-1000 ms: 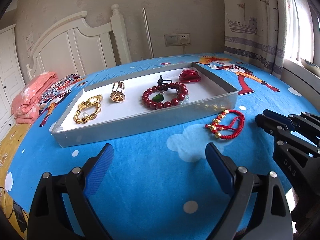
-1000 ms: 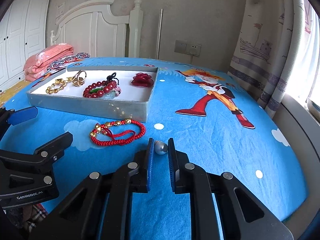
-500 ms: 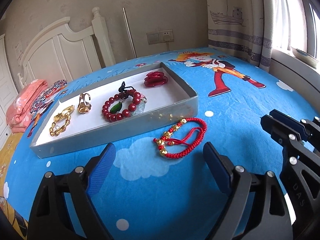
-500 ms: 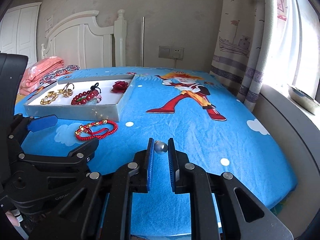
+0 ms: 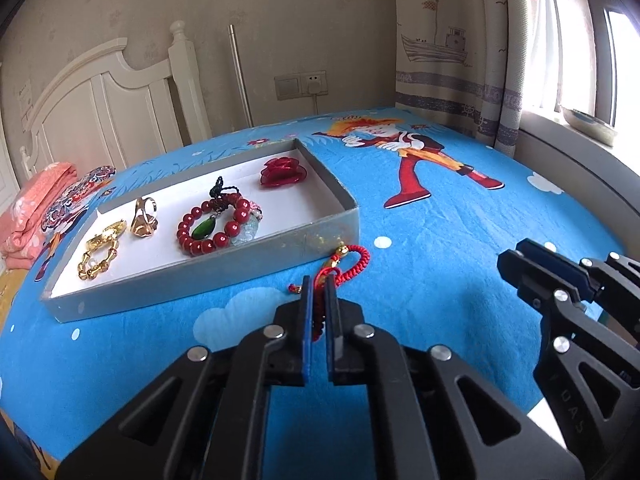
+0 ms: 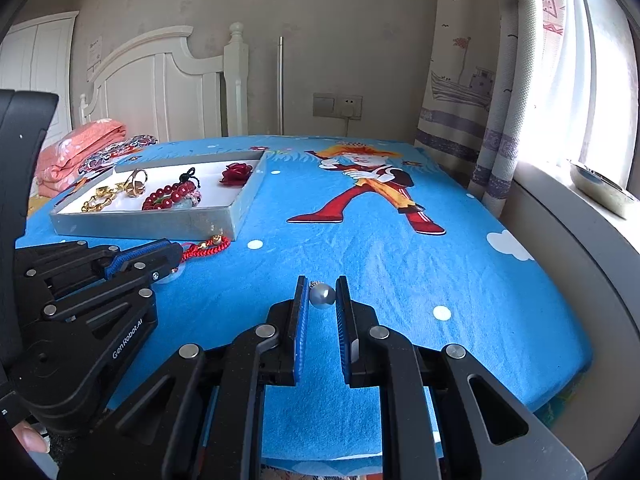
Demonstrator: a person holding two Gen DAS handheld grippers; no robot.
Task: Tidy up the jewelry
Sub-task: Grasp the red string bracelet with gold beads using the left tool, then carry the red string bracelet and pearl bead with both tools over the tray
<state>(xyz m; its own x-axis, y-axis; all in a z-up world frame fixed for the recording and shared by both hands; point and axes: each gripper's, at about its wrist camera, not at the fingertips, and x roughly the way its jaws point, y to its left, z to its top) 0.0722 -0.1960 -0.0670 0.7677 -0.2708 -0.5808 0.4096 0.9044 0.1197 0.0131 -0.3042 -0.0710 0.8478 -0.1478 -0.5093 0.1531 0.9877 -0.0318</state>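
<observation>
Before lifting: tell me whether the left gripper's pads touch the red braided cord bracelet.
Touching. The left wrist view shows the left gripper shut on the red braided cord bracelet, cord pinched between both pads.

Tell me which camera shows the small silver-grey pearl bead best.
The right wrist view. There the small silver-grey pearl bead sits front and centre, pinched between the jaws of the right gripper above the blue bedsheet. The left wrist view shows only that gripper's side from a distance; the bead is hidden.

A child's bedroom: a white wooden headboard (image 5: 116, 92), a blue cartoon-printed bedsheet (image 5: 440, 216) and ship-patterned curtains (image 5: 448, 48) by the window.
</observation>
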